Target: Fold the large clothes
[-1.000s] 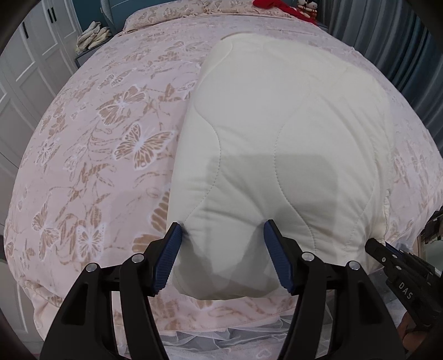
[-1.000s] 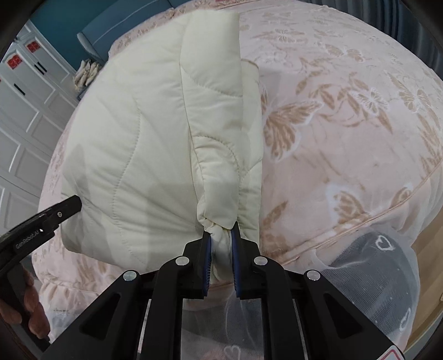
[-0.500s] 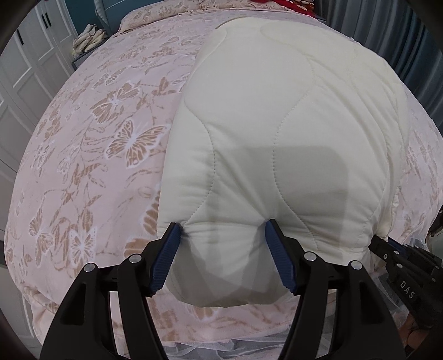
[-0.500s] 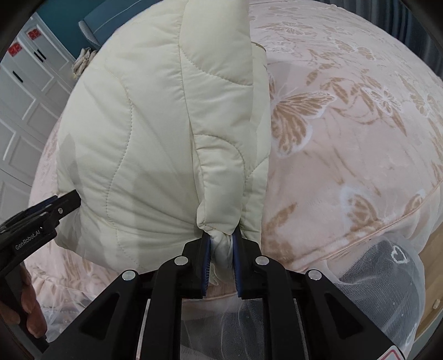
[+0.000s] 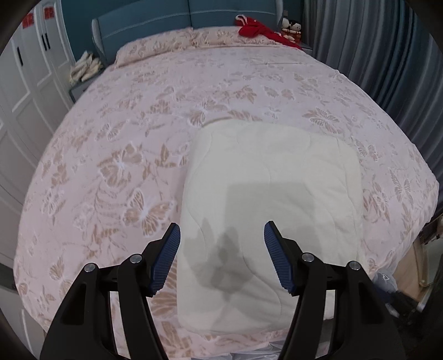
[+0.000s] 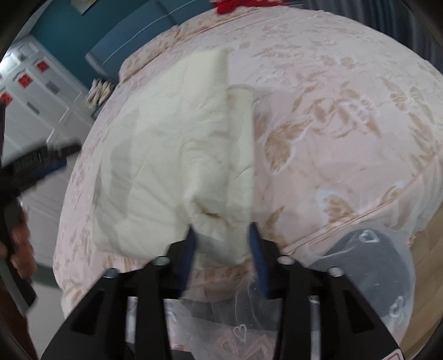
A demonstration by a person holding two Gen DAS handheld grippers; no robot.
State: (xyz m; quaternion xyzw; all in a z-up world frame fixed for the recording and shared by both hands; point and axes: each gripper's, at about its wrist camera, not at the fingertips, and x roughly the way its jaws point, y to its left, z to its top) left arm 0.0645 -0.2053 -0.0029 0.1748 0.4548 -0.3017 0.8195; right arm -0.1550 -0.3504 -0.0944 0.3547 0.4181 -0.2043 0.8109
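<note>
1. Two tongs are in play. The left tongs [image 5: 222, 235] hang with their blue pads spread wide and nothing between them, above the near end of the garment.
2. The right tongs [image 6: 221, 241] are parted too; the garment's near corner lies loosely between the pads, which do not pinch it. That view is motion-blurred.
3. One cream quilted garment [image 5: 271, 199] lies folded into a thick rectangle on the bed [image 5: 116, 155], lower centre-right in the left view.
4. Its long axis runs from the bottom of the frame up toward the single blue headboard [image 5: 177, 16].
5. One red cloth [image 5: 257, 27] sits at upper right.
</note>
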